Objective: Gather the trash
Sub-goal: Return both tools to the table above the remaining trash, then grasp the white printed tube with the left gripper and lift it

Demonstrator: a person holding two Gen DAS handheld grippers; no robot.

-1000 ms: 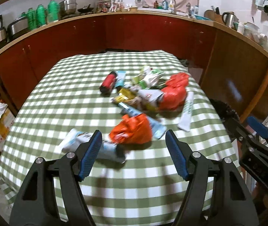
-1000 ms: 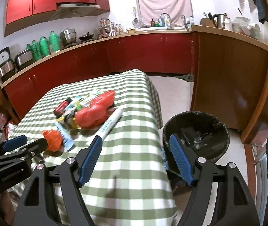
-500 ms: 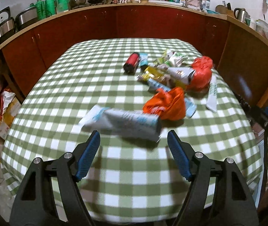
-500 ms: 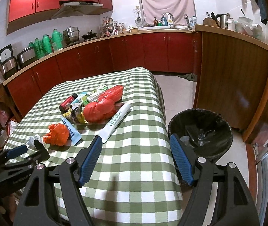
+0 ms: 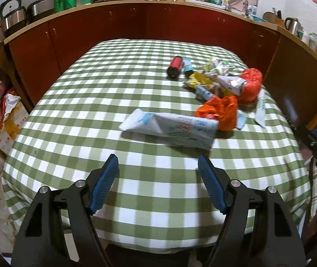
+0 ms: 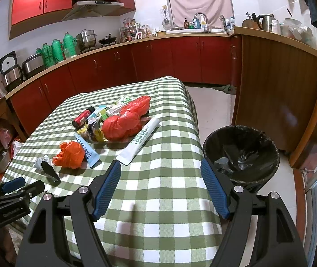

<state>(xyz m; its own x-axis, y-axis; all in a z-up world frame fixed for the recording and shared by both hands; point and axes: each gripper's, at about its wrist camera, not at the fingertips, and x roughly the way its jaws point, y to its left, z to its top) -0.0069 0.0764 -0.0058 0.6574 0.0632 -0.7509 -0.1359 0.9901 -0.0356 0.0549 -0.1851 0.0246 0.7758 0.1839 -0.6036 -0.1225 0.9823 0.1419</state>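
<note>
Left tool (image 5: 158, 173) and right tool (image 6: 160, 178) both gape wide, empty, above checkered worktop (image 6: 165, 209). Trash heap (image 6: 114, 124) uncollected mid-worktop; white wrapper (image 5: 169, 129) nearest left tool. Lined bin (image 6: 240, 155) on floor beside worktop holds few scraps. Collection barely begun.

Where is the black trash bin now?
In the right wrist view, the black trash bin stands on the floor, right of the checked table.
</note>
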